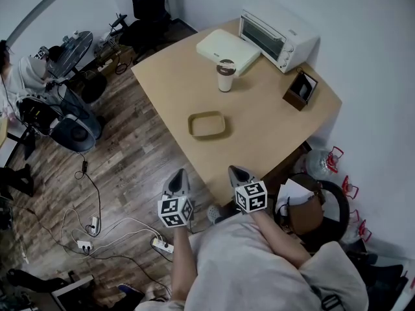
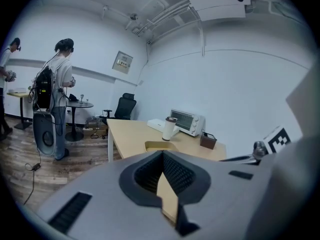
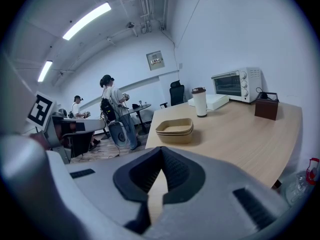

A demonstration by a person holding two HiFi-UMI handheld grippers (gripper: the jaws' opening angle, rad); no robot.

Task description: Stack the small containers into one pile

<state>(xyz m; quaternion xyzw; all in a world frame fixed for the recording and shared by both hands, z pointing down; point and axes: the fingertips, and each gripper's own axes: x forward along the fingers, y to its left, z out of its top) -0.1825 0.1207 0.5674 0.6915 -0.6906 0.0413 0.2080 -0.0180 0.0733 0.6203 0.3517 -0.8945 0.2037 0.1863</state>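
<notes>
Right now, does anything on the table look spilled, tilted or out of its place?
Nothing stands out. The tan containers sit nested in one even pile on the table, the lidded cup stands upright behind them, and the toaster oven stands at the far edge. No spill shows.

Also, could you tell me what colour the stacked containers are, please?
The containers are tan brown, clearest in the right gripper view.
</notes>
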